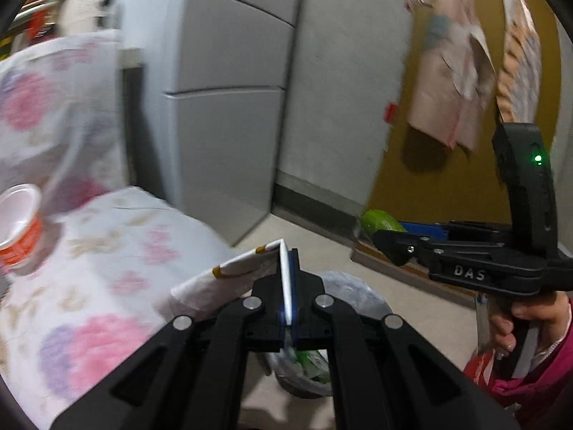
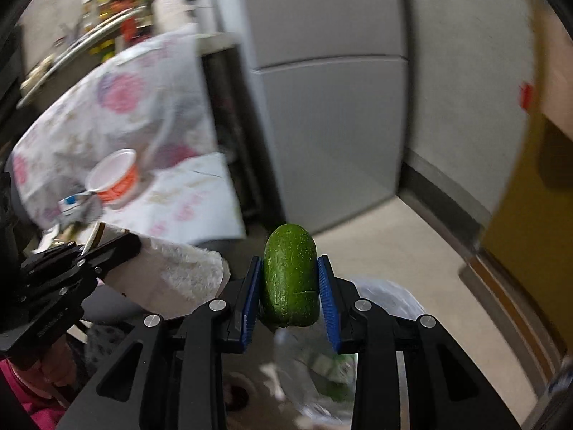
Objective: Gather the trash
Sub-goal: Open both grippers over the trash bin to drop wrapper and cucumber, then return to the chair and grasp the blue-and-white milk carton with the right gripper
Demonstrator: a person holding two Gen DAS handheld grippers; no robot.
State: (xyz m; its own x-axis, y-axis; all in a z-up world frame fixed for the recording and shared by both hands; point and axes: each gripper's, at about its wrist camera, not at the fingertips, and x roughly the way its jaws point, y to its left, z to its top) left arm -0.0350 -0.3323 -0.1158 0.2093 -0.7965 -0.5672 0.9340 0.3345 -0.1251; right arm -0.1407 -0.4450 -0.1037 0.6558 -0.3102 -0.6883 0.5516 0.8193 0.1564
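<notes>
Now, green fruit (image 2: 290, 276) pinched btwn right gripper (image 2: 290, 286) jaws, left gripper (image 1: 286, 286) jaws clamped on paper (image 1: 229, 279).

text: "DAS" | on: right tool (image 1: 397, 247) body | colour: white

Even, dim indoor light; heavy motion blur on fridge (image 1: 229, 107) and wall; foreground sharp; fisheye bending and dark corners.

Cup (image 2: 114, 175) on table (image 1: 118, 251); bin (image 2: 322, 365) below, apparently beside table.
</notes>
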